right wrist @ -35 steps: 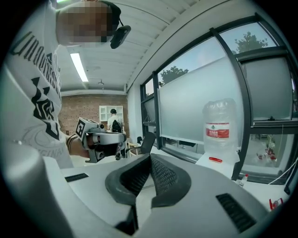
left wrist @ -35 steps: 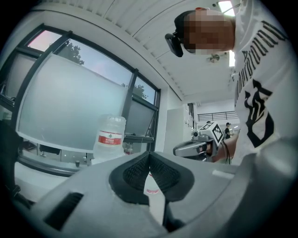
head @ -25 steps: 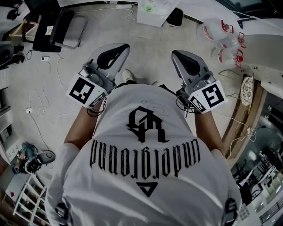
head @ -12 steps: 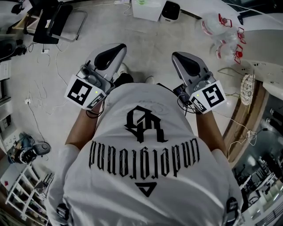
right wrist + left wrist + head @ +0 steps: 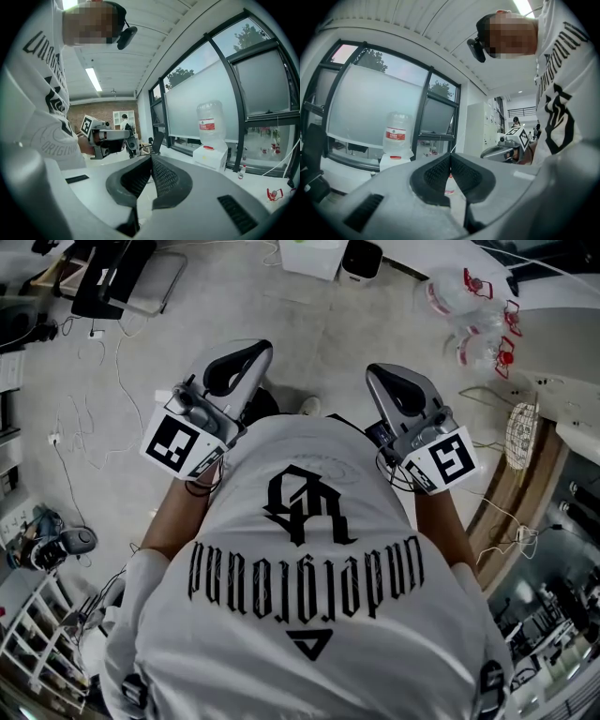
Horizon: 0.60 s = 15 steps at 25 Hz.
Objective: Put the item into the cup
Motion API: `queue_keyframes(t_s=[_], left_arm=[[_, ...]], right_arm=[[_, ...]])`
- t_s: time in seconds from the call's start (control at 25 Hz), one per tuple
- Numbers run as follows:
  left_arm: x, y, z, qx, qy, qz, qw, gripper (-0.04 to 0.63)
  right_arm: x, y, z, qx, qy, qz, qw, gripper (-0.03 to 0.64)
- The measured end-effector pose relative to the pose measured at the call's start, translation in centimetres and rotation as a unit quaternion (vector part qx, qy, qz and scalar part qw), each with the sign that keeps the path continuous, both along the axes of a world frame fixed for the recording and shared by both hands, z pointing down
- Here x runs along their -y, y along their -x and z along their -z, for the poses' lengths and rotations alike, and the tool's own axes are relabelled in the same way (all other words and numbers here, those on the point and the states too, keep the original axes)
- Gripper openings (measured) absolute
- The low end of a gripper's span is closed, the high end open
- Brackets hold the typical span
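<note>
You stand on a pale floor (image 5: 319, 324) with a gripper in each hand, both held level at your waist and pointing away from your body. The left gripper (image 5: 246, 357) sits just off the left edge of your white printed T-shirt (image 5: 309, 549), and the right gripper (image 5: 386, 381) sits off the right edge, the two well apart. Each marker cube (image 5: 178, 442) faces up toward your head.

In the left gripper view, the dark ribbed fingers (image 5: 436, 173) meet at their tips with nothing between them. The right gripper view shows the same: its fingers (image 5: 166, 178) are pressed together and carry nothing.

Loose cables (image 5: 103, 399) trail over the floor to your left. Beyond the fingers in both gripper views, a water jug (image 5: 209, 124) with a red label stands upside down on a white box (image 5: 211, 157) in front of tall, dark-framed windows (image 5: 262, 89). Each gripper also shows in the other's view, held out beside your shirt.

Neither the item nor the cup can be made out in any view, so you cannot tell where they are.
</note>
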<state>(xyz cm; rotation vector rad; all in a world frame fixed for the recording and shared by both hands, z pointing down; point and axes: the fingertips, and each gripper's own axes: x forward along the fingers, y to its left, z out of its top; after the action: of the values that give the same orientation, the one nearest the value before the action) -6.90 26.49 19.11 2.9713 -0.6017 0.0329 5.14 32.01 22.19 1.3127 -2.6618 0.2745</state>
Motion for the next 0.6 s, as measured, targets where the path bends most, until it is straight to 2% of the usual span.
queue_keyframes(t_s=[0.6], left_arm=[[0.4,-1.8,-0.7,-0.004,0.013,-0.007,0.9999,0.014]], right_arm=[[0.8,-0.6,-0.3,-0.001,0.002,0.007,1.0,0.015]])
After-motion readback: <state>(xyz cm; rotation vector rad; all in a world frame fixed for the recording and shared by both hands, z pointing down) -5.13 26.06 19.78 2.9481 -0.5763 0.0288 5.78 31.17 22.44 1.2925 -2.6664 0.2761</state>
